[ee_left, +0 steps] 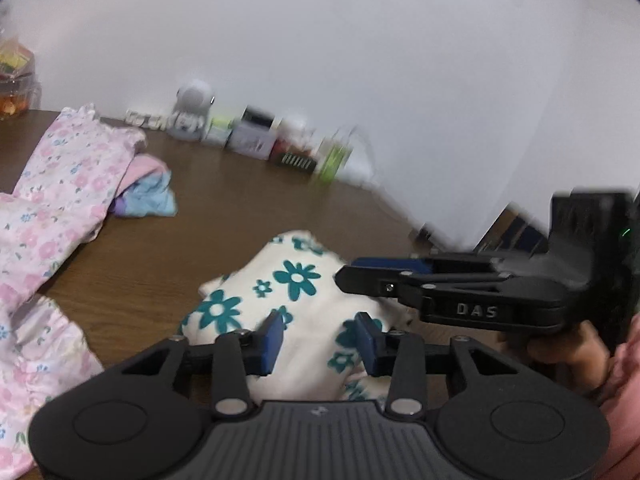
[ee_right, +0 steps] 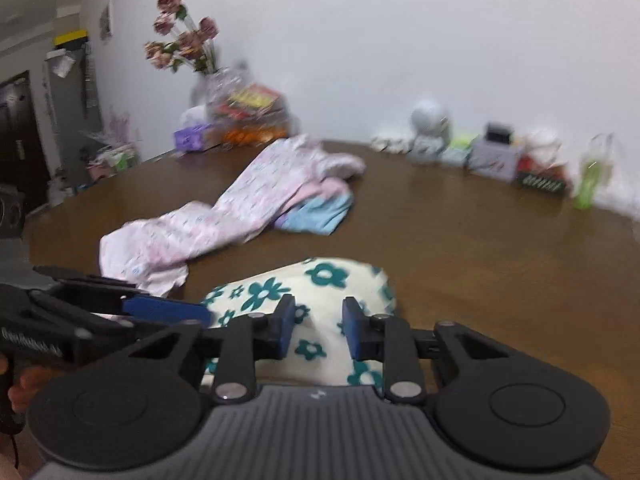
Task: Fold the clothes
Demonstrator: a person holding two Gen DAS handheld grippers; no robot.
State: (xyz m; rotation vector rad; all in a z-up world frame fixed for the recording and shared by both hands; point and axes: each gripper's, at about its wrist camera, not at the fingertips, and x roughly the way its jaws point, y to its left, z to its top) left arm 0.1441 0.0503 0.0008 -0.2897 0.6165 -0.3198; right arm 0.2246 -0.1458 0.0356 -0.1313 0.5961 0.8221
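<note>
**Two claws over a flowered garment on a brown worktop**

A cream garment with teal flowers (ee_left: 304,300) lies bunched at the near edge of the brown worktop (ee_left: 248,200), directly under both tools; the left claw (ee_left: 320,344) hangs over it with its blue pads (ee_left: 272,344) spread apart, the cloth showing in the gap and no pad visibly pressing on it; the right claw (ee_right: 318,330), seen from its own camera, stands likewise parted above the same garment (ee_right: 320,280), its pads clear of the fabric. In the left view the right claw (ee_left: 360,276) reaches in from the right, held by a hand (ee_left: 560,356) beside a pink sleeve (ee_left: 624,380); in the right view the left claw (ee_right: 176,310) comes in from the left. Farther back on the worktop a pink floral garment (ee_right: 240,208) sprawls, one end overlapping a small pile of pink and light blue clothes (ee_right: 320,208); along the white wall (ee_right: 400,40) stand a small white robot figure (ee_right: 430,128), boxes (ee_right: 496,152) and a green bottle (ee_right: 592,176); a vase of dried roses (ee_right: 184,36) sits at the far left corner. Both views are blurred.
</note>
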